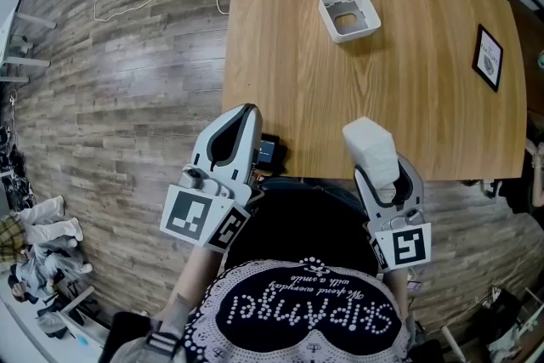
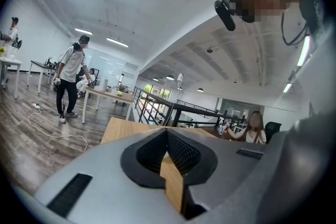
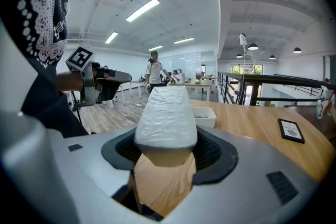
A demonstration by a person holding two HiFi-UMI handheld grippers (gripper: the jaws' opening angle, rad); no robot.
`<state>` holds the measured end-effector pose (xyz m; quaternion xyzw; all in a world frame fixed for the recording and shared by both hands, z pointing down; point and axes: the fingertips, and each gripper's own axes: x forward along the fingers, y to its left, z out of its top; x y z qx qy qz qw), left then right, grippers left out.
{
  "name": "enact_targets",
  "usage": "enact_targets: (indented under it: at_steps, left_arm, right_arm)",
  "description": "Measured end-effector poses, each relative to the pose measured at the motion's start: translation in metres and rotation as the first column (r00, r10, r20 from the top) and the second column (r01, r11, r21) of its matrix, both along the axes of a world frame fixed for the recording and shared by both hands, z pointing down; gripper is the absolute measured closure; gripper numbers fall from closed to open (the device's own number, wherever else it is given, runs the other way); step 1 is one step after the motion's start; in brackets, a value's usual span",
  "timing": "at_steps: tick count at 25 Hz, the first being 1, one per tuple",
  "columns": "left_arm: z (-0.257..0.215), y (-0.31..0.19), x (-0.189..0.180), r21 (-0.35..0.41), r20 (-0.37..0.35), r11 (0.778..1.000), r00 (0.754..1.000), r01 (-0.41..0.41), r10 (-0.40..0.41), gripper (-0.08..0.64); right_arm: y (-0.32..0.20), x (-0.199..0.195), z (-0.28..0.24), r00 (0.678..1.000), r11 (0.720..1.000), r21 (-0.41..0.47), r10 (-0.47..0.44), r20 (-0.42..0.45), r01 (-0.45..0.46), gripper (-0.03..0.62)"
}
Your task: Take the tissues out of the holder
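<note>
Right claw (image 1: pixel 379 167), at the worktop's (image 1: pixel 425 98) near edge, grips the white tissue pack (image 1: pixel 370 144), jaws spread wide around it. Left claw (image 1: pixel 243 116) hovers to its left, jaws together, while the white holder (image 1: pixel 349 13) sits far back, well apart.

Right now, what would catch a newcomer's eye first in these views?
The white tissues stand out first, clamped in the right tool over the near edge of the table. Next comes the white holder at the table's far side, with no tissues in it. The left tool is shut on nothing at the near left edge.
</note>
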<state>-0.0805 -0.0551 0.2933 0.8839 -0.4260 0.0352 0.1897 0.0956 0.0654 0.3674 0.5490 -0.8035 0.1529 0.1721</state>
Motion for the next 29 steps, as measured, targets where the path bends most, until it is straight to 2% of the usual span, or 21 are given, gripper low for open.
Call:
enact_targets:
  at_steps: [29]
  left_arm:
    - [0.0006, 0.0026, 0.0004, 0.001, -0.008, 1.0, 1.0, 0.004, -0.004, 0.555]
  right_arm:
    - [0.0, -0.0009, -0.0009, 1.0, 1.0, 0.0, -0.003, -0.009, 0.003, 0.323]
